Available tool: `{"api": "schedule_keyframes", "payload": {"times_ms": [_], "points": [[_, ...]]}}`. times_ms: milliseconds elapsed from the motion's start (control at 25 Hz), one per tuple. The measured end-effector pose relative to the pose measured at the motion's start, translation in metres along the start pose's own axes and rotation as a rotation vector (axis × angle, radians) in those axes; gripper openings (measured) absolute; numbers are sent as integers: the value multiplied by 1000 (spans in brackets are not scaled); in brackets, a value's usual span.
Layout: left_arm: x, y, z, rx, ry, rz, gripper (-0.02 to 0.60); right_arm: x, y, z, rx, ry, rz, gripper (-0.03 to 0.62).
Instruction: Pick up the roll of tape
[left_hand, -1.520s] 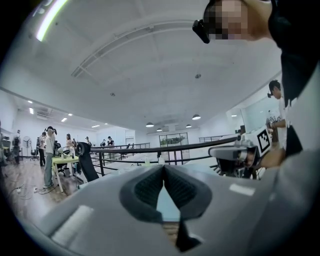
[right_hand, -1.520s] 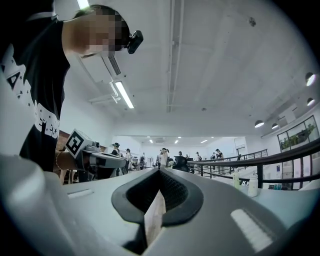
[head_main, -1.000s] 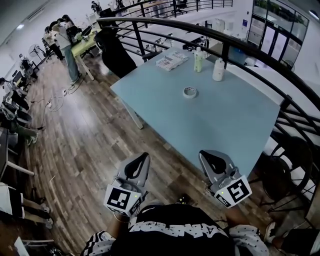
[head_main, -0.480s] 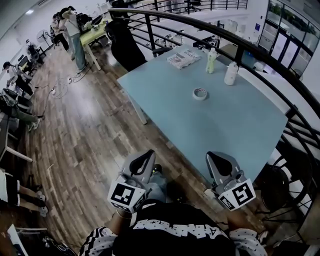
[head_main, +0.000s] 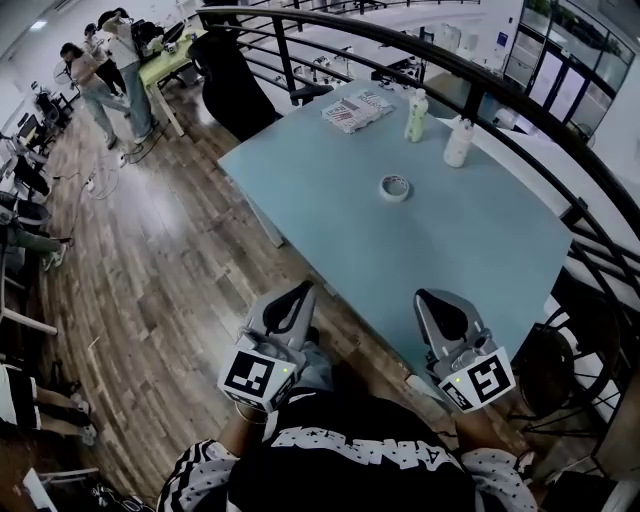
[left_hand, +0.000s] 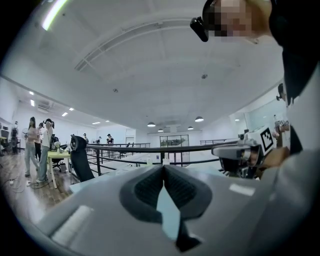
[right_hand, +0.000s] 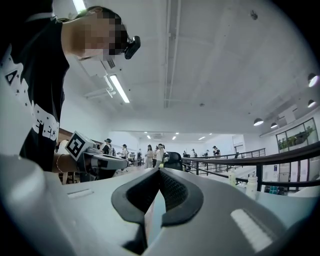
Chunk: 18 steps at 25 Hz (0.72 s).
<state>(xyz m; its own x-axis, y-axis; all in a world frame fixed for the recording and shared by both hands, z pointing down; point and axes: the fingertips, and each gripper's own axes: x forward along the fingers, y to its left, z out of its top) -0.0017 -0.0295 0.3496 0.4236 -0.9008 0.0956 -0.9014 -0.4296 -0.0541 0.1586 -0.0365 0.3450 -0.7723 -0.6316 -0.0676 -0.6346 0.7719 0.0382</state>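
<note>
The roll of tape (head_main: 394, 187), a small white ring, lies flat near the middle of the light blue table (head_main: 330, 200). Both grippers are held level at the bottom of the head view, well short of the tape. My left gripper (head_main: 300, 292) hangs over the wooden floor just off the table's near edge, its jaws shut with nothing in them. My right gripper (head_main: 432, 300) is at the near edge, also shut and holding nothing. The left gripper view shows the tips of my left gripper (left_hand: 163, 167) meeting, and the right gripper view shows the same for my right gripper (right_hand: 159, 171). Neither gripper view shows the tape.
A green bottle (head_main: 416, 101), a white bottle (head_main: 459, 142) and a printed packet (head_main: 356, 110) stand at the table's far side. A black railing (head_main: 520, 125) curves behind the table. A black office chair (head_main: 232, 90) is at the far left corner, and people stand by a desk (head_main: 100, 70).
Both grippers have come forward together toward the table, still shut. The table's near edge is now closer, and the right gripper has reached it. The tape has not moved.
</note>
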Motion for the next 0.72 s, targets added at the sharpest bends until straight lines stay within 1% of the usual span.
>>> {"api": "schedule_keyframes", "payload": {"times_ms": [160,240,480,720], "points": [[22,14,-2,0,-13,-27,0,19,-13,-6,-5,9,-20,5],[29,22,-2,12,-23,-38,0,28,-16,-6,-12,8,-30,5],[48,48,-3,8,-9,-62,0,53,-23,-6,-17,21,-58,5],[68,76,-4,12,-15,-91,0,83,-31,-8,-19,29,-84,5]]}}
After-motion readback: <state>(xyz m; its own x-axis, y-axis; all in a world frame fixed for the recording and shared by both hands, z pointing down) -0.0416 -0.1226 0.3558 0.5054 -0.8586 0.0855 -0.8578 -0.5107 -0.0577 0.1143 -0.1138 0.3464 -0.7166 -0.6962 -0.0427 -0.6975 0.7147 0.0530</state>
